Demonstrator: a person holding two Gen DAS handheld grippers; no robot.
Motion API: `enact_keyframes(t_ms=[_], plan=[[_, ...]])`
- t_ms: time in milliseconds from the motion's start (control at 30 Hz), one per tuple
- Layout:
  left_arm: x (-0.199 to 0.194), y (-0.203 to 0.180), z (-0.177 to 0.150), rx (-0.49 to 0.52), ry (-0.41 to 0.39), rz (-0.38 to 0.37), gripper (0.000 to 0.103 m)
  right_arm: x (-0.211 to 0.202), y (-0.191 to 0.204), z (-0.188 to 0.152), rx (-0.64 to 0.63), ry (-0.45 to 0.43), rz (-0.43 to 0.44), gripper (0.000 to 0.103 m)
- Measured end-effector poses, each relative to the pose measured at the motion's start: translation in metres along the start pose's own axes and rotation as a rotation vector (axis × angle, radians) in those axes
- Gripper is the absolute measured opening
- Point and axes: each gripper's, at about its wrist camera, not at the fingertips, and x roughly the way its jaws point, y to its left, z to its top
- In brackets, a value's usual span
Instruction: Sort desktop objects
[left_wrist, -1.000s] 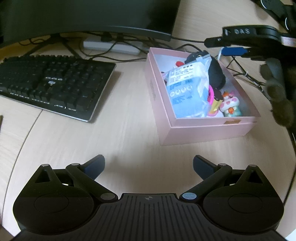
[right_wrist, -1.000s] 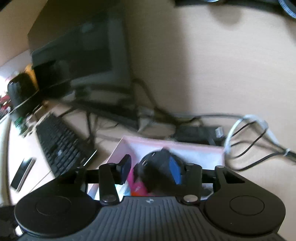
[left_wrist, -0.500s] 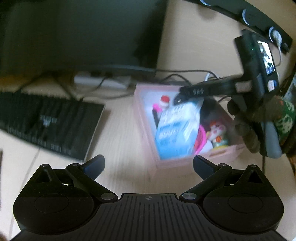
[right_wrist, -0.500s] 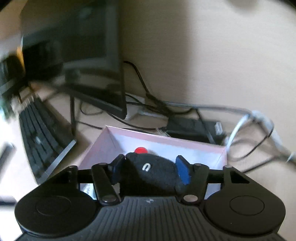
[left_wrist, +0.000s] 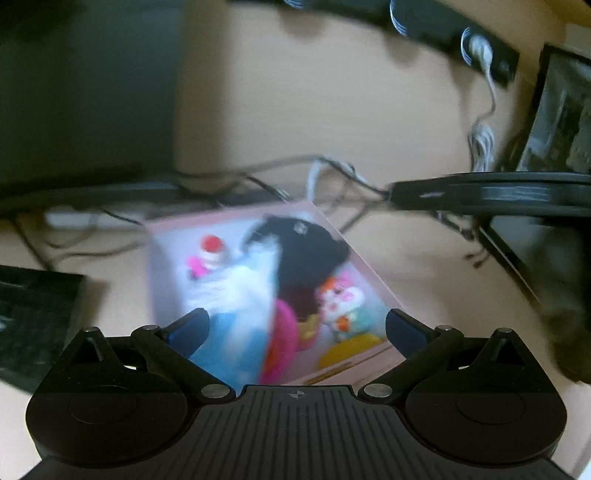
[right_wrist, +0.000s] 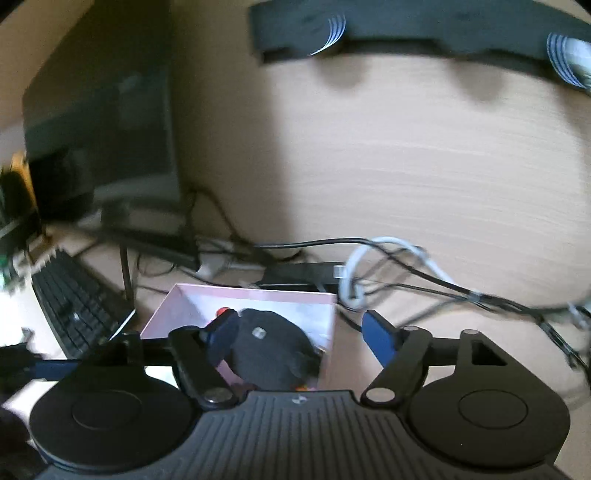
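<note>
we see our right gripper (right_wrist: 301, 328) with its jaws just spread wide over the pink box (right_wrist: 258, 295); they have been opening, and the black plush toy (right_wrist: 273, 347) now lies loose in the box's far corner, the right pad well clear of it. whether the left pad touches the toy we cannot tell. our left gripper (left_wrist: 295, 326) is released too, jaws wide and empty, hovering above the near end of the box, over the blue packet (left_wrist: 229, 343) and the small clown figure (left_wrist: 340, 299) inside.

the risks, as we judge them: the plush sits high on the pile, so it may roll toward the box's right wall and spill onto the bench. pulling the right gripper back could catch its fabric on the left pad and drag it out. the loose cables (right_wrist: 388, 258) behind the box could snag a finger. both views are blurred, so fine placement near the box is uncertain.
</note>
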Motion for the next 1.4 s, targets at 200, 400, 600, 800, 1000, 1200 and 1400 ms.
enact_keyframes(t_ms=[200,400,600,800,1000,1200,1400], plan=[[0.046,-0.019,0.018,0.082,0.014,0.137,0.103,-0.059,-0.029,-0.036,-0.015,-0.009,-0.080,0.086],[0.045,-0.023,0.025,0.025,0.008,0.181,0.103,-0.088,-0.044,-0.092,-0.060,0.032,-0.114,0.096],[-0.030,-0.047,-0.020,-0.108,-0.174,0.210,0.103,-0.093,-0.049,-0.147,-0.156,0.101,-0.075,0.103],[-0.038,-0.068,-0.113,-0.184,-0.094,0.304,0.103,-0.092,-0.057,-0.193,-0.219,0.123,0.005,0.103],[-0.021,-0.062,-0.131,-0.225,-0.040,0.375,0.103,-0.083,-0.049,-0.208,-0.347,0.116,0.056,0.103],[-0.014,-0.057,-0.129,-0.218,-0.062,0.409,0.103,-0.076,-0.048,-0.206,-0.338,0.102,0.095,0.103],[-0.009,-0.062,-0.132,-0.179,-0.057,0.420,0.103,-0.058,-0.050,-0.198,-0.290,0.131,0.173,0.103]])
